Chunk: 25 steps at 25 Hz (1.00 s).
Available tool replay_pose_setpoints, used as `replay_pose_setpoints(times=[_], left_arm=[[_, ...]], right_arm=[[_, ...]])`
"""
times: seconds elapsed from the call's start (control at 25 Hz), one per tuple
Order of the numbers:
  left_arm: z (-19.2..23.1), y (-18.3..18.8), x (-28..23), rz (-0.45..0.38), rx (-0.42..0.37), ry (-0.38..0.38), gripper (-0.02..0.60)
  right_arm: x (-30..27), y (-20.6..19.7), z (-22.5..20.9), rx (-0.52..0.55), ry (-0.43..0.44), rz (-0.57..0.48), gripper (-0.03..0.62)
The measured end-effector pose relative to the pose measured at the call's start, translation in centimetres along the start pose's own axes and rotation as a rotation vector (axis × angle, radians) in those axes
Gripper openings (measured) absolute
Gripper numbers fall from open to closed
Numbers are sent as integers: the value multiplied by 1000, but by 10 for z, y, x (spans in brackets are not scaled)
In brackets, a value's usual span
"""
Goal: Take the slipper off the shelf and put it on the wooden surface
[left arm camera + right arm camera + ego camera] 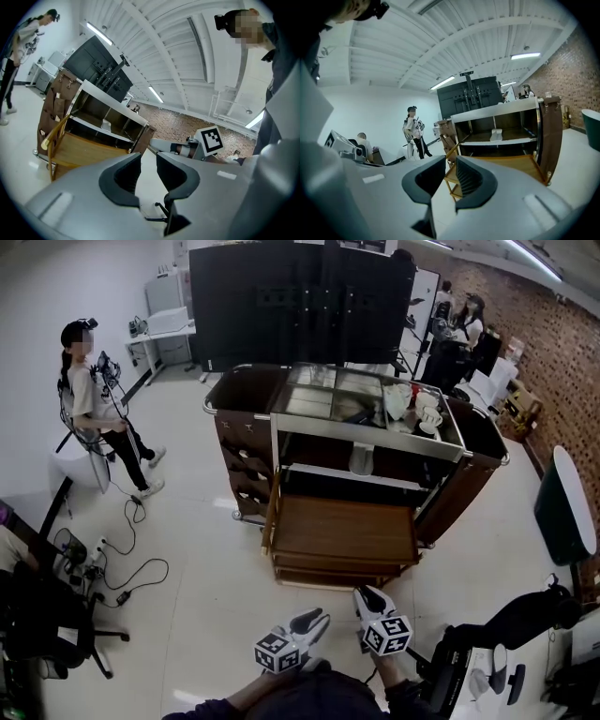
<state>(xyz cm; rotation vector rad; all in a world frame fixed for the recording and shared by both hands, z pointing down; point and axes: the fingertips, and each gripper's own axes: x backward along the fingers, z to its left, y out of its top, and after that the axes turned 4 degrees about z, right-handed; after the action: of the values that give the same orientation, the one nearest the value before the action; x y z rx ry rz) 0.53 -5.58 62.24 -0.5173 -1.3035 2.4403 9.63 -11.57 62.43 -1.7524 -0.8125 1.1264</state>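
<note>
A white slipper (362, 461) lies on the middle shelf of a housekeeping cart (246, 442), straight ahead of me. Below it a wooden surface (342, 531) juts out from the cart's front. The slipper (496, 135) also shows in the right gripper view above the wooden surface (515, 164), and small as the slipper (106, 125) in the left gripper view. My left gripper (319, 619) and right gripper (364, 597) hover low in front of the cart, well short of the shelf. The left gripper (147, 158) and the right gripper (451, 163) each show a gap with nothing inside.
A person (97, 409) stands at the left beside loose cables (131, 573) on the floor. A black chair (52, 624) sits at the near left. Cups and dishes (417, 409) crowd the cart's top. More people (464, 324) sit at the far right; desks stand at the near right.
</note>
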Motion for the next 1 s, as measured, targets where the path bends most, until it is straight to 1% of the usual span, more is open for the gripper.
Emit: replay_pose_setpoints(times=[0.12,0.28,0.48,0.68,0.8,0.92,1.0], left_arm=[[21,6,7,-6,17,8,109],[54,14,18,-25,65,54,109],[92,29,3,-47,109,82,109],[126,52,-46,-48,117,87,109],[150,78,-82,-42,128,107,109],[173,105,-115,-43,139,136,109],[187,122,-137,-47,145,149,109]], right_arm=[[-30,12,-13,33,-9,16,54],[-67,26,-34,80,-19,57,54],[-138,49,-85,121,-14,99,57],[-240,92,-173,143,-16,109,86],[-314,113,-233,169,-26,164,102],[-388,117,-294,179,-49,239,107],[-432,108,-339,160,-91,300,114]])
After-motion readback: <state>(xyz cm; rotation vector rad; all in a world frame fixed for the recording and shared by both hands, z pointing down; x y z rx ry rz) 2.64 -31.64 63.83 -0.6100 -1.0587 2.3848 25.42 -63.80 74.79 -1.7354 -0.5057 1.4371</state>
